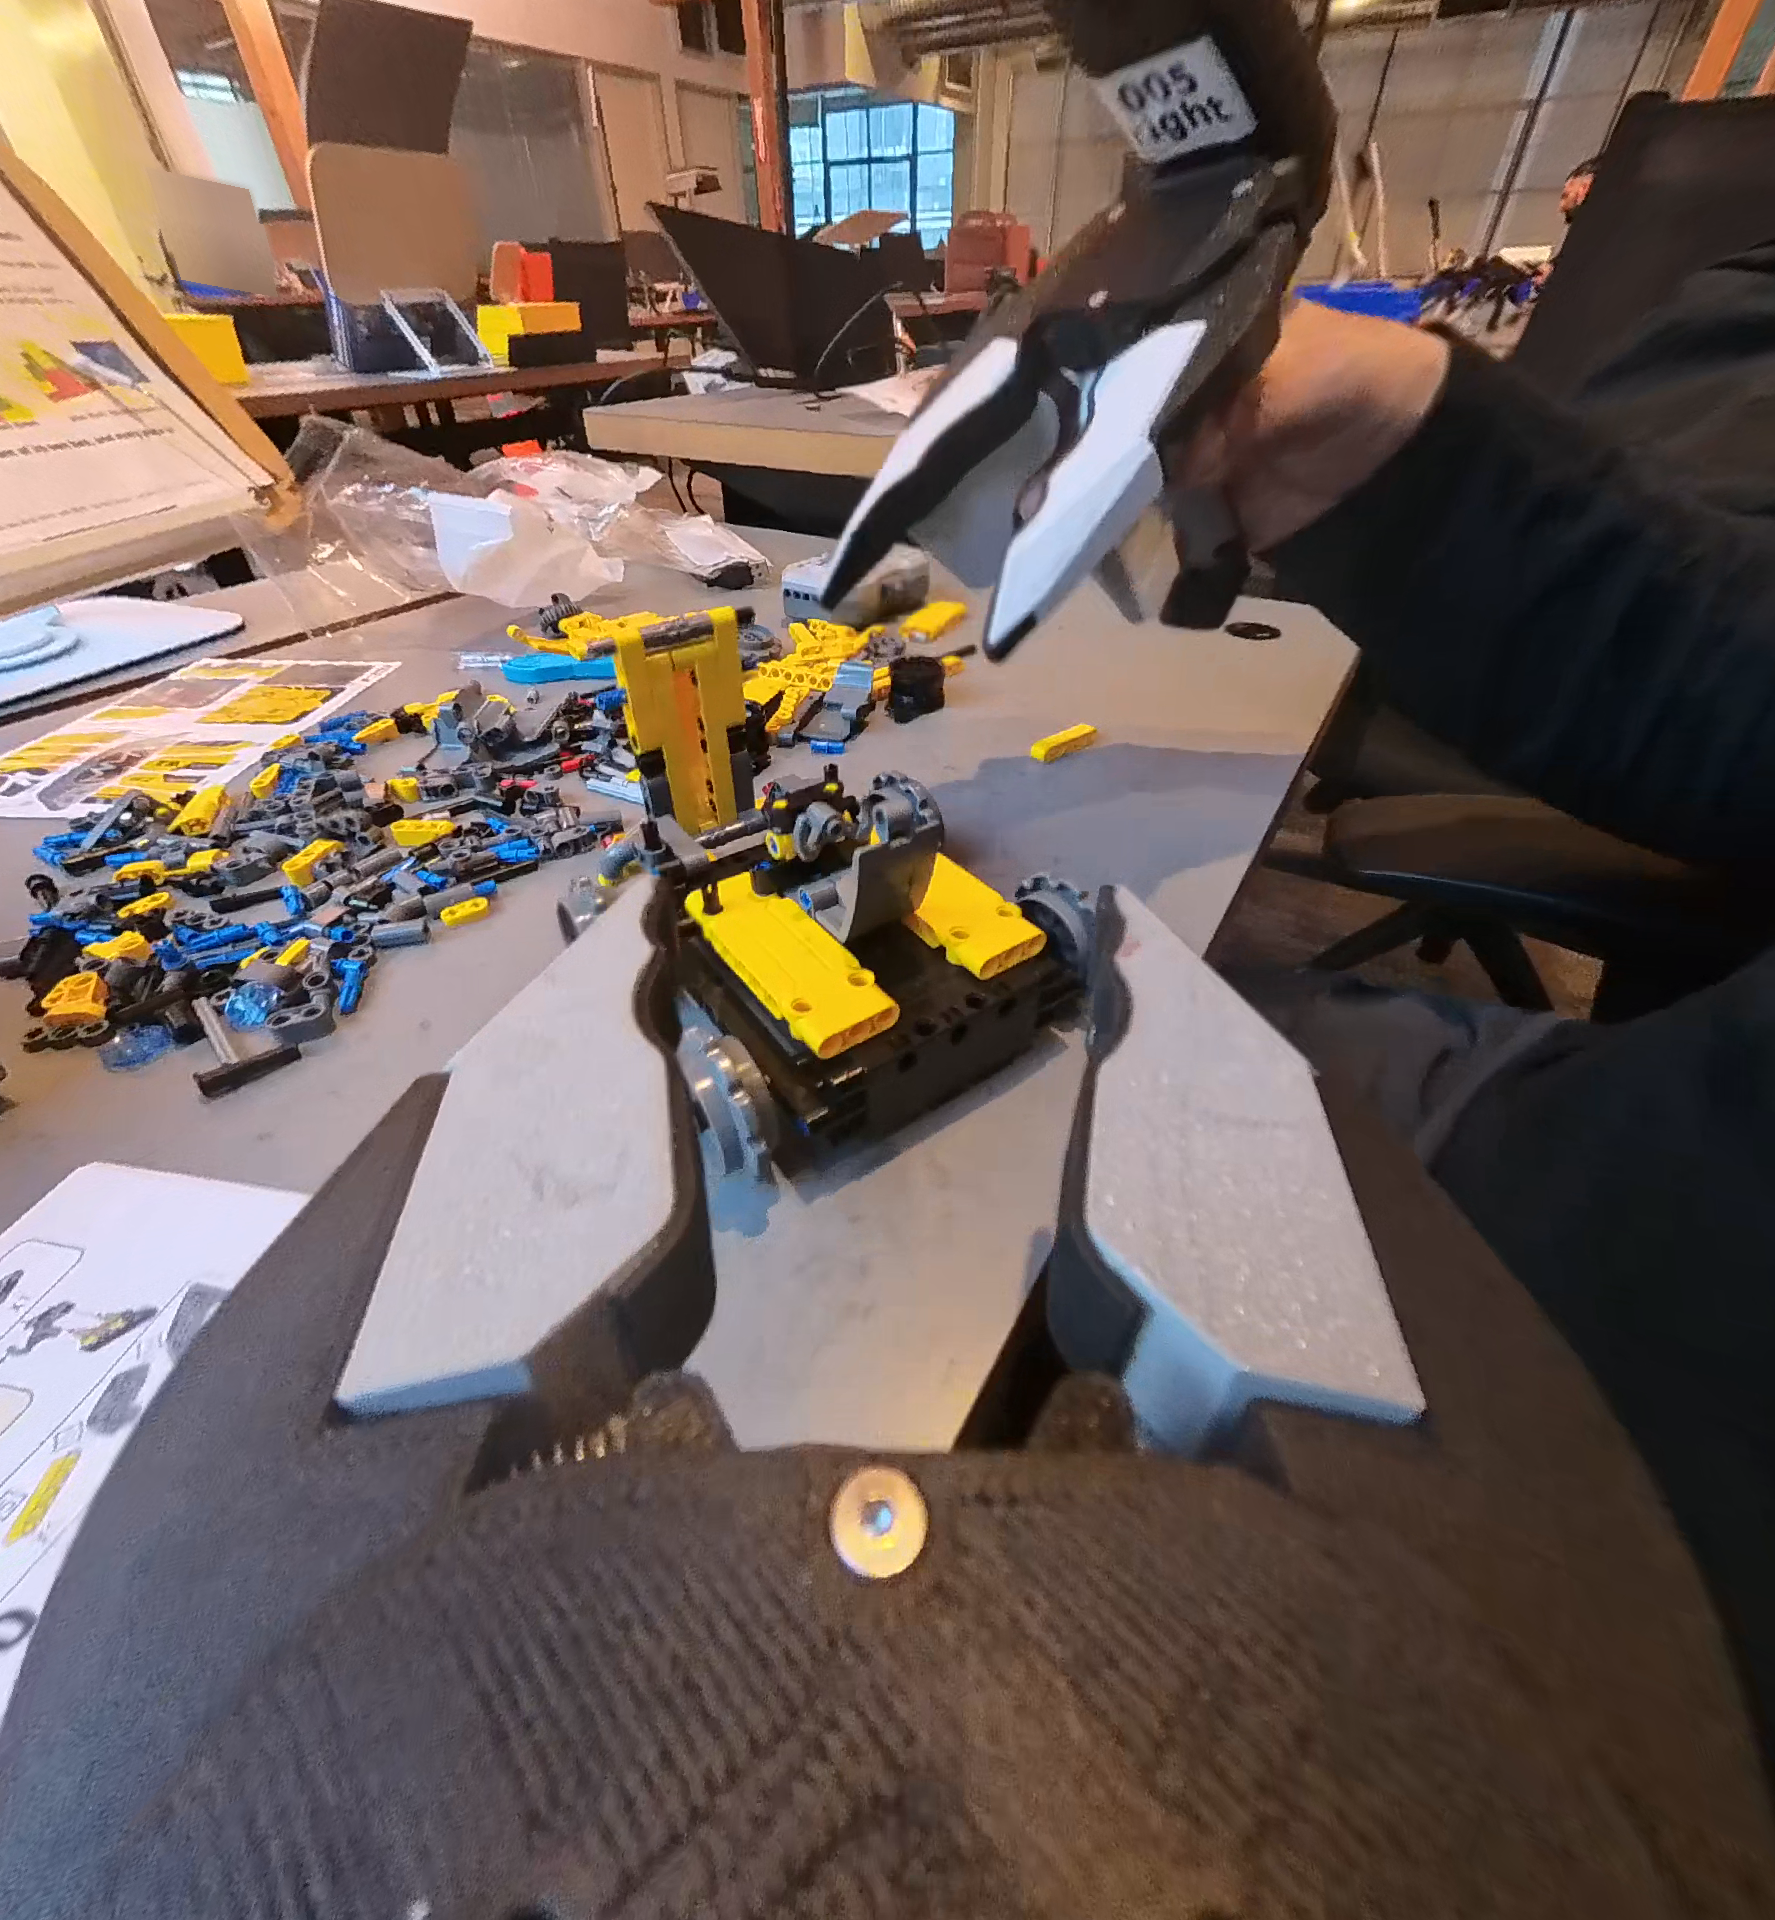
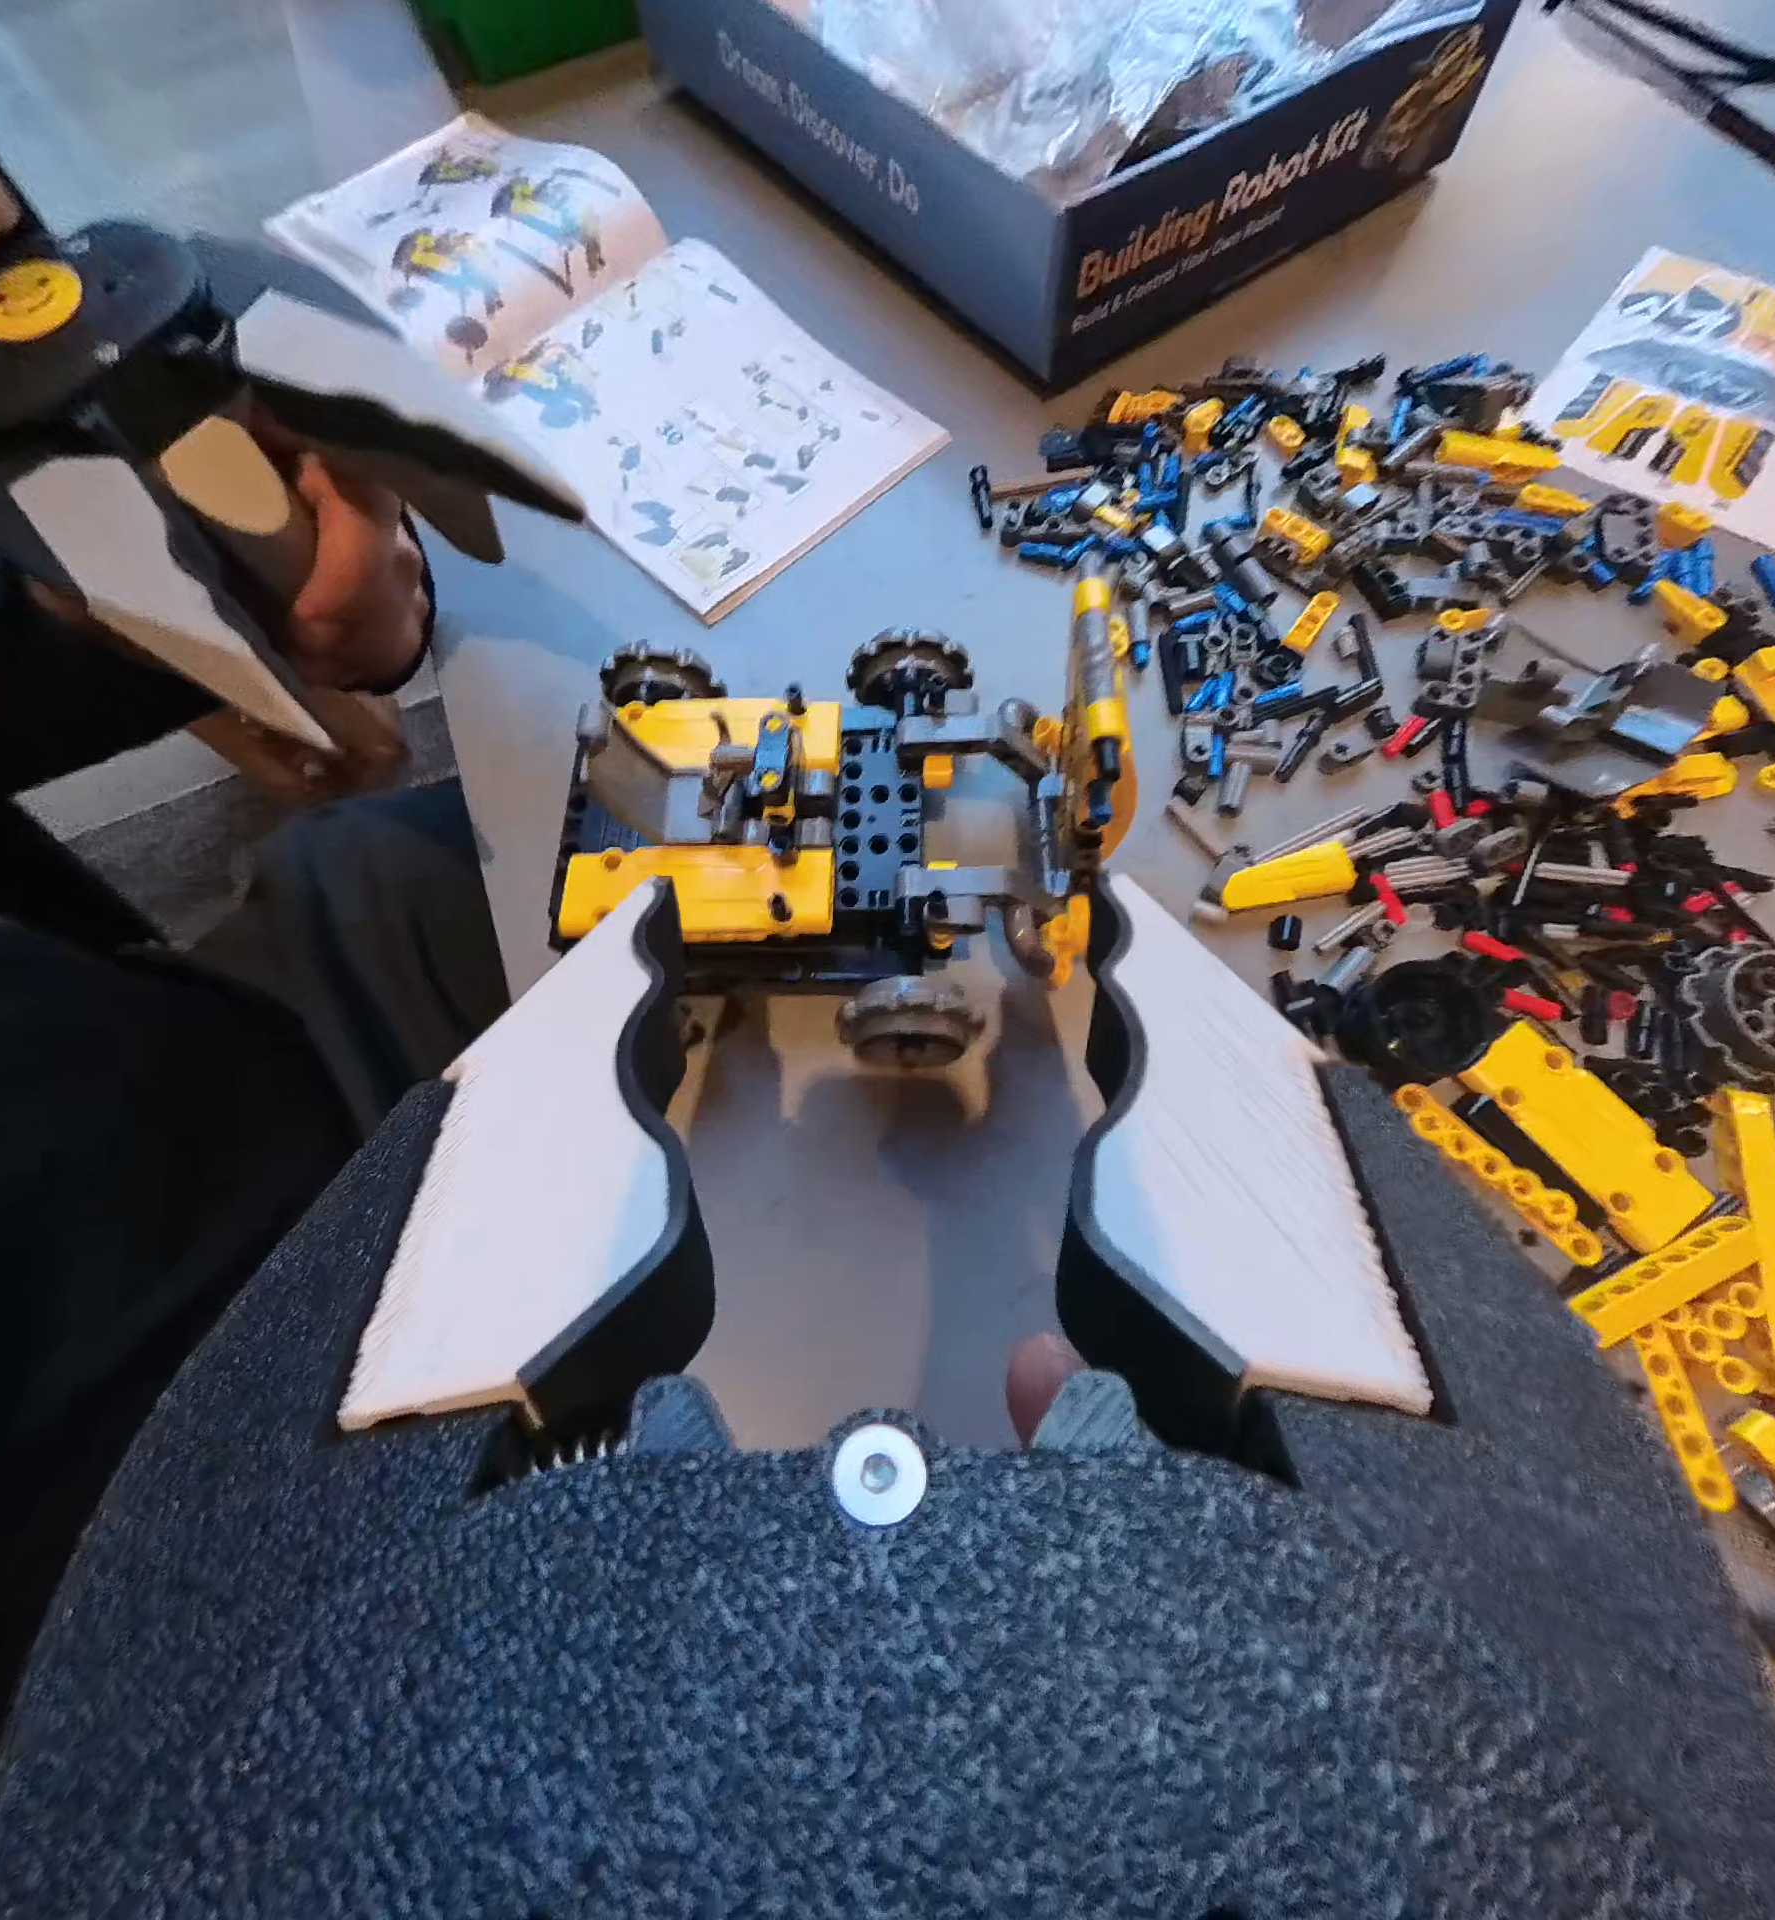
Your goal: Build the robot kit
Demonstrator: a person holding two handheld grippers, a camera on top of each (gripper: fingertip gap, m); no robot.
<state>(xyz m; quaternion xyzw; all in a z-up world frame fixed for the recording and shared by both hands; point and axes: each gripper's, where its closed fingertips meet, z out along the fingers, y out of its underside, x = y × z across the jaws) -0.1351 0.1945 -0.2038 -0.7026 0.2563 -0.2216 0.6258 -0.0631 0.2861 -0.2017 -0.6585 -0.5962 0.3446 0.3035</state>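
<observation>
A half-built toy truck made of yellow, black and grey building bricks sits on the grey table, near the table's edge. The left hand-held gripper is wide open, with one finger on each side of the truck, and I cannot tell if they touch it. The right hand-held gripper hangs above the truck, also open and holding nothing. The truck looks light and hard, but its little snapped-on bits, such as the tall yellow arm and the wheels, could likely pop off. The black block body looks like the safest place to hold. A big pile of loose pieces lies beside it, with an open instruction book nearby.
</observation>
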